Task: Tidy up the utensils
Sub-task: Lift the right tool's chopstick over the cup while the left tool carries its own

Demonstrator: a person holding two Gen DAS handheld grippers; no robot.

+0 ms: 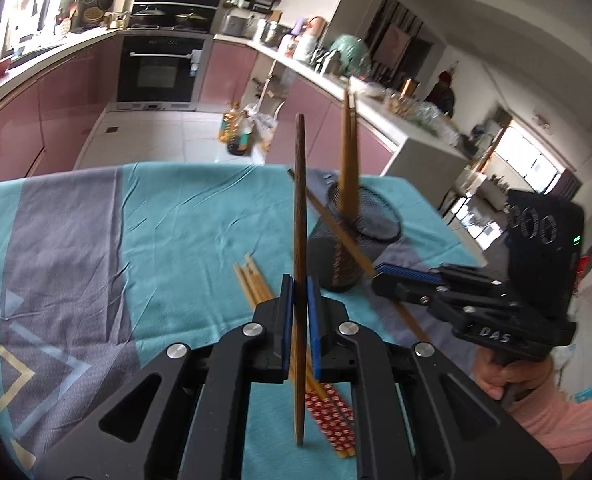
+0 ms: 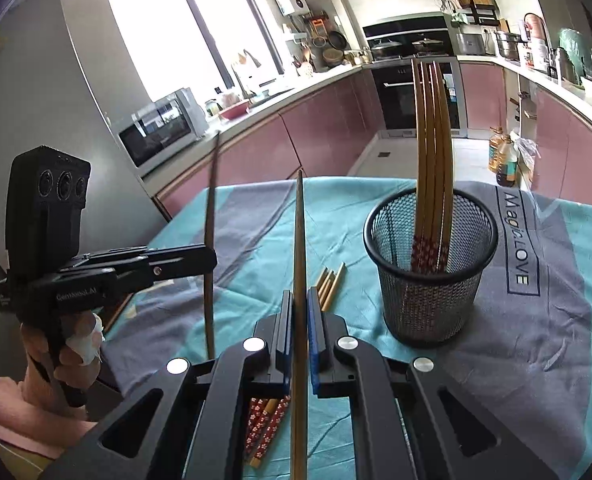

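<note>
My left gripper (image 1: 299,292) is shut on a dark brown chopstick (image 1: 299,216) and holds it upright above the table. My right gripper (image 2: 300,304) is shut on a light bamboo chopstick (image 2: 299,240), also upright. In the left wrist view the right gripper (image 1: 379,270) is at the right, beside the black mesh cup (image 1: 355,236), its chopstick (image 1: 335,228) slanting across the cup. The mesh cup (image 2: 431,280) holds several bamboo chopsticks (image 2: 431,140) with red patterned ends. More chopsticks (image 2: 329,284) lie on the cloth below both grippers. The left gripper (image 2: 212,258) shows at the left of the right wrist view.
The table is covered by a teal and grey cloth (image 1: 156,232) with printed lettering (image 2: 515,236). Behind it is a kitchen with pink cabinets (image 2: 296,140), an oven (image 1: 160,68) and an oil bottle (image 2: 503,156) on the floor.
</note>
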